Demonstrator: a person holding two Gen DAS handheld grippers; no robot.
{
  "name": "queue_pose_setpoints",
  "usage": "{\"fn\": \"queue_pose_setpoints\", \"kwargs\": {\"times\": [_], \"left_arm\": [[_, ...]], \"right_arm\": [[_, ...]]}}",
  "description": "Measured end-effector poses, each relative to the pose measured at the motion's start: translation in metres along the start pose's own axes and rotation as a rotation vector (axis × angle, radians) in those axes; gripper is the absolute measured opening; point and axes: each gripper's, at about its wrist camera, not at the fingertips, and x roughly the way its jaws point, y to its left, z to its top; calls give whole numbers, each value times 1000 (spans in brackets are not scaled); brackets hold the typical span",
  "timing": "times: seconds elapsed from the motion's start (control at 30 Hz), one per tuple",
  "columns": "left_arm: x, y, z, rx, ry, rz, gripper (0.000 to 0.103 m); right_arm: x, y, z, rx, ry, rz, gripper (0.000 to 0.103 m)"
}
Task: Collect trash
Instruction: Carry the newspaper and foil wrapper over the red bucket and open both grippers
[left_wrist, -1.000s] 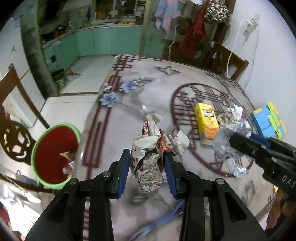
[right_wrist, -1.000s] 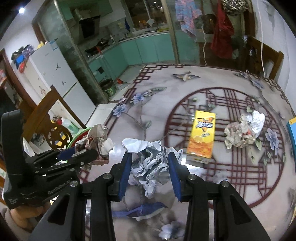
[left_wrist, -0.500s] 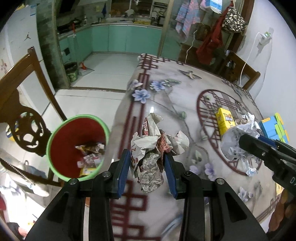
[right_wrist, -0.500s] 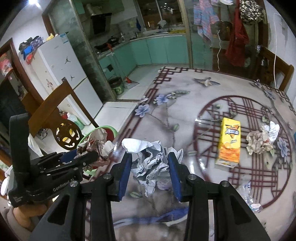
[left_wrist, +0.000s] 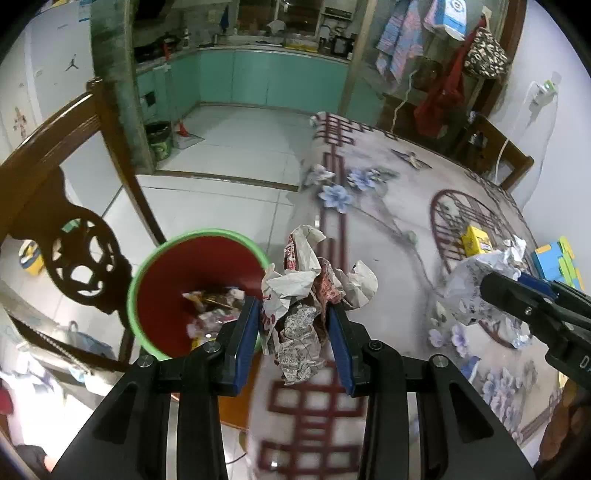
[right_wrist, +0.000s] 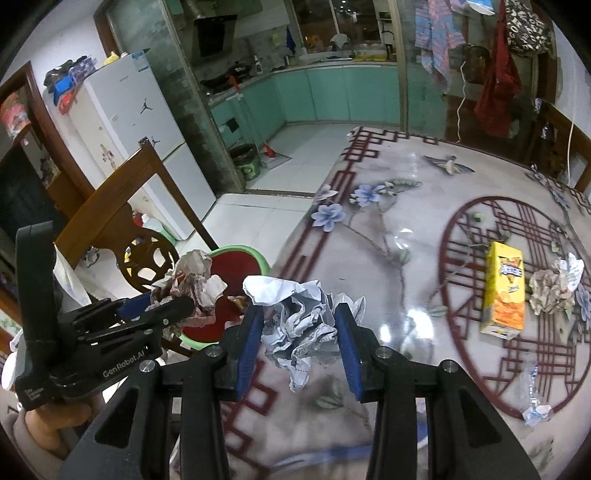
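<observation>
My left gripper (left_wrist: 293, 314) is shut on a crumpled wad of printed paper (left_wrist: 310, 291), held over the table's left edge, just right of a red bin with a green rim (left_wrist: 192, 273) that has scraps inside. My right gripper (right_wrist: 299, 317) is shut on a crumpled white paper ball (right_wrist: 303, 314) above the table's near-left corner. In the right wrist view the left gripper (right_wrist: 166, 306) with its wad shows in front of the bin (right_wrist: 240, 258). In the left wrist view the right gripper (left_wrist: 498, 284) and its ball (left_wrist: 476, 280) appear at the right.
On the patterned table (right_wrist: 406, 206) lie a yellow carton (right_wrist: 504, 291), another crumpled wad (right_wrist: 554, 288) and a clear wrapper (right_wrist: 533, 398). A carved wooden chair (left_wrist: 66, 206) stands by the bin. Blue and green blocks (left_wrist: 554, 258) sit at the far right; tiled floor lies beyond.
Both grippers have carried their paper wads leftwards across the table toward its edge. The red bin now sits closer and larger beside the left gripper.
</observation>
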Motion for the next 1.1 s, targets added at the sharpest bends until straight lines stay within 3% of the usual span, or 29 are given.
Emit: {"fn": "queue_pose_setpoints", "kwargs": {"times": [0.43,1.1], "left_arm": [[8,50,10,-9,14,15,36],[22,100,18,-53,39,27,37]], "right_arm": [[29,51,14,-3,-5,7,38],[58,90,29,-32,7,-8,38]]}}
